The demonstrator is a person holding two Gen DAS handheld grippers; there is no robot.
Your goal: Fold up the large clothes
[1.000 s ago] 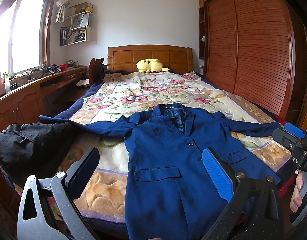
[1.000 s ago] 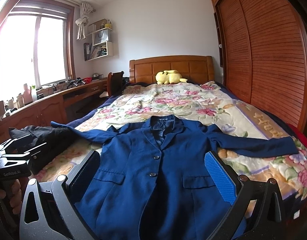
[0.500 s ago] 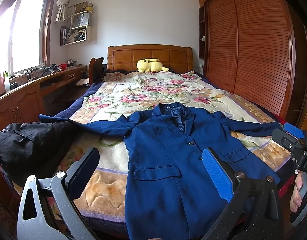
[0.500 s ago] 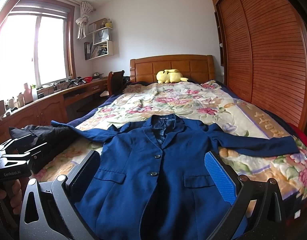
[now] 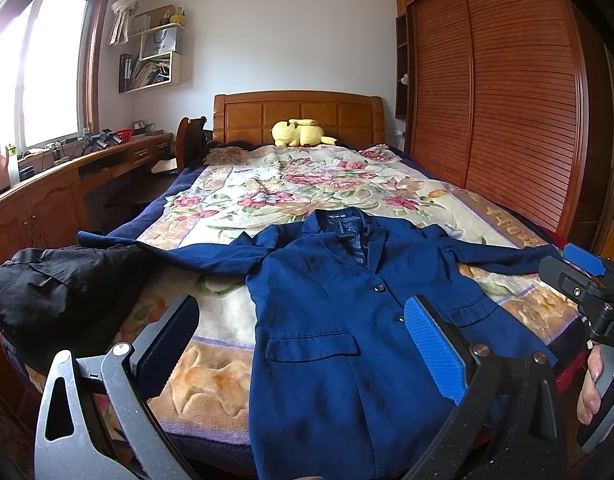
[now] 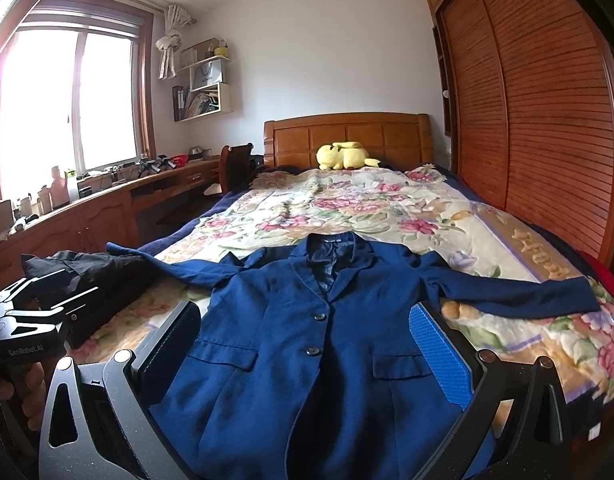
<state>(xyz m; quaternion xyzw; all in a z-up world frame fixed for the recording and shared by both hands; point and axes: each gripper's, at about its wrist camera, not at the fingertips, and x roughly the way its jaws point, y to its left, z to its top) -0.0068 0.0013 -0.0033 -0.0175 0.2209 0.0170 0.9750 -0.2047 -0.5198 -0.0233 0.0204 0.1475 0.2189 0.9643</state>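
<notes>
Left wrist view: two grippers, left gripper [image 5: 303, 344] and right gripper [image 6: 307, 350], jaws released, grasping nothing. One blue jacket [image 5: 339, 320] lies flat at the bed's [image 5: 299, 184] foot; one black garment [image 5: 63, 280] beside it; one yellow plush [image 5: 301, 133] by the headboard. Arrangement unchanged from earlier frames.

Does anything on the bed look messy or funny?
Mostly tidy. The blue blazer lies flat, face up, sleeves spread wide. One thing stands out: a crumpled black garment heaped at the bed's left edge, with the blazer's sleeve lying over it. The yellow plush toy is flopped by the headboard.
</notes>
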